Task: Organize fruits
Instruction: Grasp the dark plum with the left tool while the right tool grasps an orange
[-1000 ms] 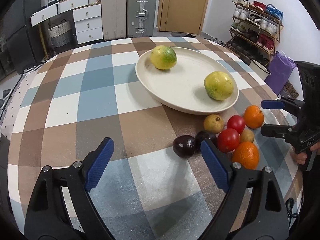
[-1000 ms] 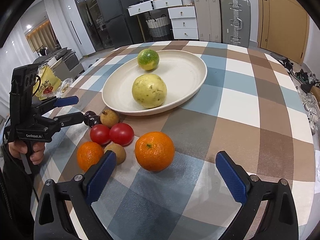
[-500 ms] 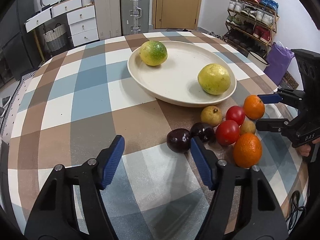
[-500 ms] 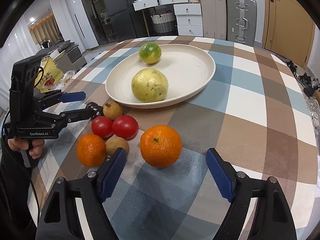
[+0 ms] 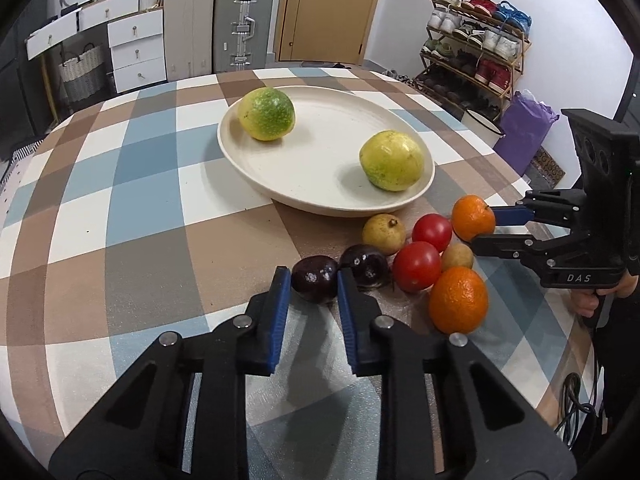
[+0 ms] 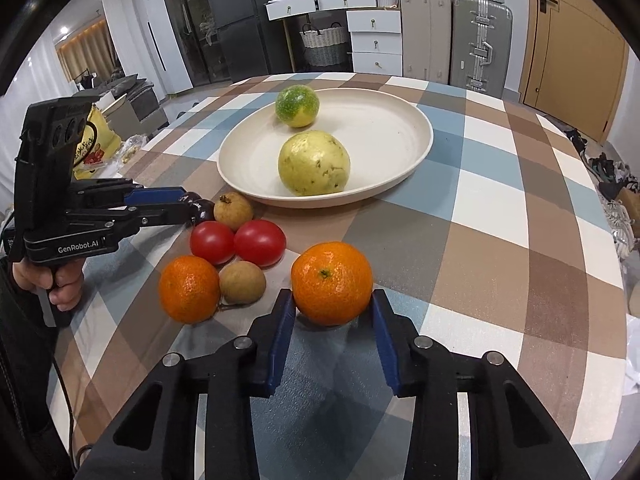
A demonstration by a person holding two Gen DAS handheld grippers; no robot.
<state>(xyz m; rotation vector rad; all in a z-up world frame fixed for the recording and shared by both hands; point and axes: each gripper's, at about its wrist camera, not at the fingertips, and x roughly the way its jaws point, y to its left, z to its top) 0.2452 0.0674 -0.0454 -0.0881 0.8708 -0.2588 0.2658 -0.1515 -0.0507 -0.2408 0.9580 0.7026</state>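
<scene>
We see the left gripper closed tight on a dark plum, blue pads pressed to both flanks low in the centre of the left wrist view; the plum's underside is hidden behind the fingers, so we cannot tell whether it sits on the checked tablecloth. A second dark plum sits just beside it, touching or nearly so. In the right wrist view the right gripper is closing around a big orange, pads touching its sides at lower centre, and the fruit's base is cut off by the fingers. At the left of that frame the plums are almost wholly masked by the other tool, whose body reads "GenRobot.AI"; in the left wrist view the right tool's body shows "DAS", the rest of the word hidden. A hand grips the handle, partly cut off. The cream plate above centre holds a yellow fruit and a green-yellow fruit. Two tomatoes, a smaller orange and two small brown fruits cluster below the plate's left rim. A yellow bag at far left bears printing too blurred to read.
</scene>
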